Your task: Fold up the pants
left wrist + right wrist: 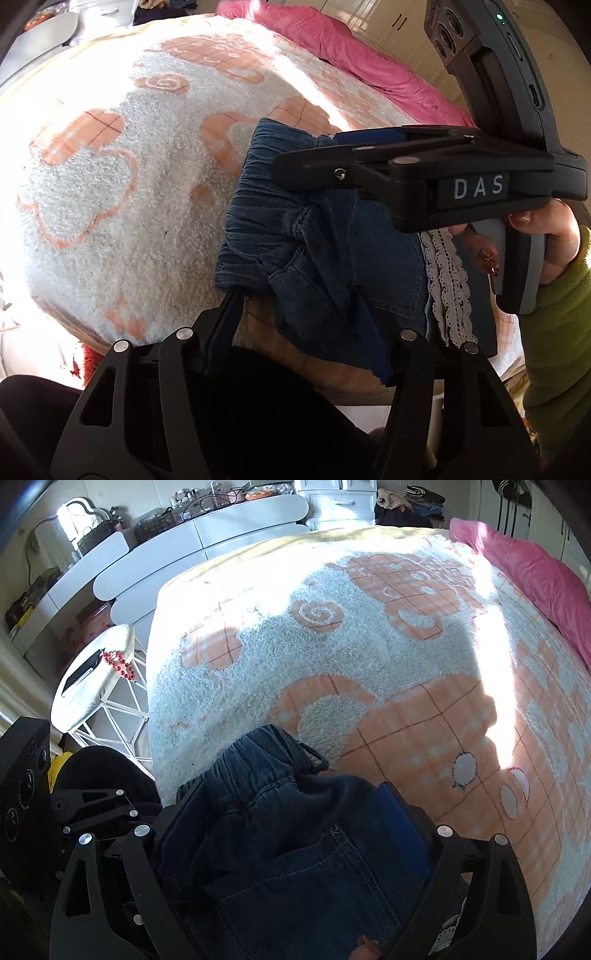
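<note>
The pants (317, 236) lie in a small blue bundle at the near edge of the bed (110, 192), at about 5 o'clock in the left view. They are already folded up small, with a lace trim (448, 280) poking out at 4 o'clock.

The left gripper (299, 314) comes in from 6 o'clock. Its jaws stand about half wide, with a loose flap of the pants between them. I cannot tell if the pads press on the cloth yet.

The right gripper (291, 819) reaches in from 3 o'clock in the left view. Its jaws are wide, one on each side of the bundle. I cannot tell if they squeeze it.

To do this step well, I think both grippers should get a good bite of cloth, not just the edge. The loose flap should be tucked flat, so the bundle stays neat. Go slow, so the layers do not slide apart. Keep the bundle on the bed, not hanging off the edge.
</note>
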Demonstrator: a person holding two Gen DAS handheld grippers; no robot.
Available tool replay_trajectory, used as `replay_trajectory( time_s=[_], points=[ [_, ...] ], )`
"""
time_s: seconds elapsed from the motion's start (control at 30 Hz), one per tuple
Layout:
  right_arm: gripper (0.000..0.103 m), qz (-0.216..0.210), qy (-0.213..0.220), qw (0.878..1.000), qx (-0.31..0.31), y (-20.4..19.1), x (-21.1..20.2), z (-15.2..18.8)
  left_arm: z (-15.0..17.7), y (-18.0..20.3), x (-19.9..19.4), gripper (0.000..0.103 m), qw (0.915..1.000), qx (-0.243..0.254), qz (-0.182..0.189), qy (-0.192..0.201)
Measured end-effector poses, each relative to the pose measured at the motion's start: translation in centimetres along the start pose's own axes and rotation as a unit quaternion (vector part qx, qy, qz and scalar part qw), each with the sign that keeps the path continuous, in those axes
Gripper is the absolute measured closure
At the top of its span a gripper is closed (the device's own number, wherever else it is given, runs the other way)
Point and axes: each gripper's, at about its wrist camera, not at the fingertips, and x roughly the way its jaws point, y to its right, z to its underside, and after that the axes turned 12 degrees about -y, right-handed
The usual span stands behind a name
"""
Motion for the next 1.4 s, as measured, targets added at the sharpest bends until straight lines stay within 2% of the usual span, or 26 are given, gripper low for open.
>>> replay_trajectory(
  time_s=[0.3,0.33,0.37,0.4,0.43,0.67,0.77,1.0,1.4],
  points=[
    [0.014,-0.018,-0.026,0.999,-0.007,0.2,2.6,-1.6,0.2,0.0,0.6,0.051,1.0000,-0.004,0.006,-0.005],
    [0.018,-0.021,-0.025,0.999,-0.006,0.2,2.8,-1.7,0.3,0.0,0.6,0.051,1.0000,-0.004,0.006,-0.004],
    [0.027,-0.028,-0.025,0.999,-0.008,0.2,2.9,-1.7,0.3,0.0,0.6,0.050,1.0000,-0.004,0.006,-0.004],
    [0.033,-0.036,-0.025,0.999,-0.015,0.0,3.0,-1.7,0.2,0.0,0.6,0.050,1.0000,-0.004,0.006,-0.004],
    [0.044,-0.041,-0.023,0.999,-0.021,-0.3,3.0,-1.6,0.2,0.0,0.6,0.049,1.0000,-0.003,0.007,-0.005],
    [0.067,-0.049,0.002,0.998,-0.026,-0.2,1.2,-0.5,-0.5,0.1,0.9,0.043,0.9999,-0.006,0.009,-0.008],
    [0.071,-0.059,0.022,0.998,-0.024,0.1,-0.3,0.4,-0.5,0.8,0.9,0.042,1.0000,-0.004,0.004,-0.006],
    [0.072,-0.076,0.063,0.995,-0.009,0.8,-4.0,3.3,-0.9,3.5,0.5,0.042,0.9995,0.007,0.029,-0.007],
    [0.072,-0.086,0.122,0.988,0.026,4.3,-9.2,9.2,-1.9,10.4,0.5,0.042,0.9978,0.062,0.023,0.003]
  ],
)
